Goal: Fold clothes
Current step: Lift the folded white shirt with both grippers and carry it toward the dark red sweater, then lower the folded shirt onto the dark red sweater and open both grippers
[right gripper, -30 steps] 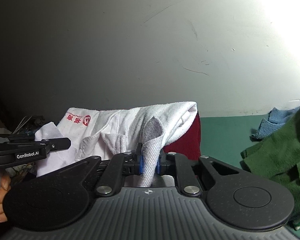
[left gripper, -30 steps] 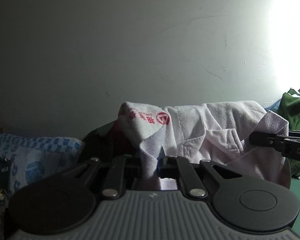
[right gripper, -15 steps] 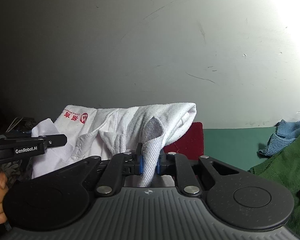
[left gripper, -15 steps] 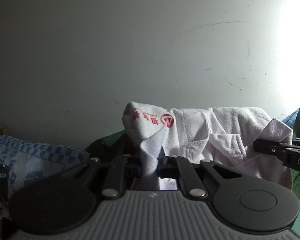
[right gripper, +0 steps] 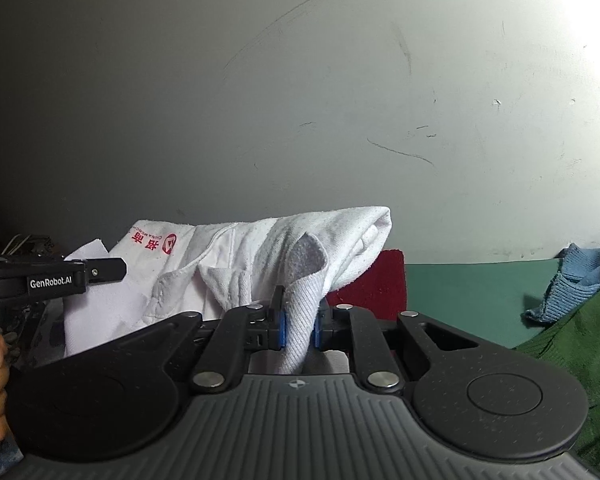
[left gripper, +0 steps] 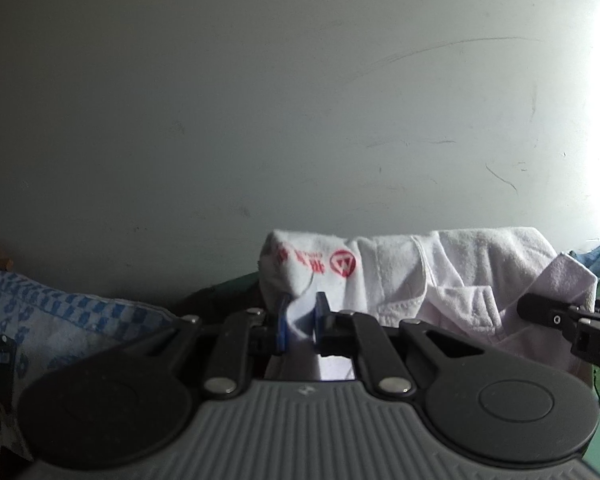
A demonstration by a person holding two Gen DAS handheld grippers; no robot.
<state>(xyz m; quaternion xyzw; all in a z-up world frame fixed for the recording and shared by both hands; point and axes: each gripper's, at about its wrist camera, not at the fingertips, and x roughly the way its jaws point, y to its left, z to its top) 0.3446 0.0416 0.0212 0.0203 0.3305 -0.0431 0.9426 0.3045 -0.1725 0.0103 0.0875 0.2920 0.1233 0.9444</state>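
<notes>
A white polo shirt (left gripper: 452, 276) with a red logo hangs lifted between both grippers, in front of a pale wall. My left gripper (left gripper: 302, 320) is shut on the shirt's left edge, just below the logo. My right gripper (right gripper: 298, 320) is shut on a fold at the shirt's (right gripper: 260, 256) right side. Each gripper shows in the other's view: the right one at the right edge (left gripper: 572, 320), the left one at the left edge (right gripper: 60, 276). The shirt's lower part is hidden behind the gripper bodies.
A blue-and-white checked cloth (left gripper: 60, 320) lies at the left. A dark red cloth (right gripper: 376, 280) sits behind the shirt on a green surface (right gripper: 472, 292). A blue knit garment (right gripper: 572, 280) and a green garment (right gripper: 580, 352) lie at the right.
Both grippers have risen with the shirt; the wall fills more of each view and the cloths on the surface have dropped lower. Both holds are unchanged.
</notes>
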